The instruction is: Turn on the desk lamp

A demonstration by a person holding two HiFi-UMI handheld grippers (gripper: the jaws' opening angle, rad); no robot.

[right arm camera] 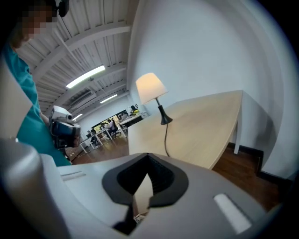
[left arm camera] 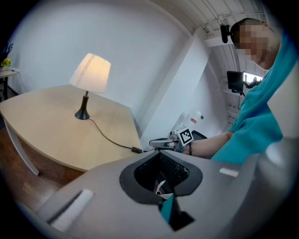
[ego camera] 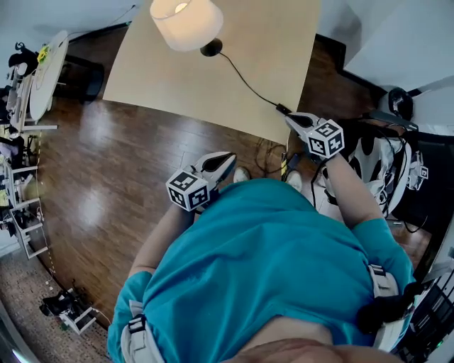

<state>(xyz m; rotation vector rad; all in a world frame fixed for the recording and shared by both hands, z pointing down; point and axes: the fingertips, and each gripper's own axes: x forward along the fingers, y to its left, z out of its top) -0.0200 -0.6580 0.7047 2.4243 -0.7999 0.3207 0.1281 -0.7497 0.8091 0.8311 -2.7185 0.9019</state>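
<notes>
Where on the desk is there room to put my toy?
Most of the desk is bare. The big patch between the lamp, its cord and the desk's left edge in the head view is free, and so is the strip right of the cord. The near right corner is crowded: the cord's switch and the right gripper are there.

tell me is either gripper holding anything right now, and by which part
Nothing is held. The left gripper and right gripper both have their jaws together with nothing between them. The right gripper's tip is near the cord switch but apart from it.
</notes>
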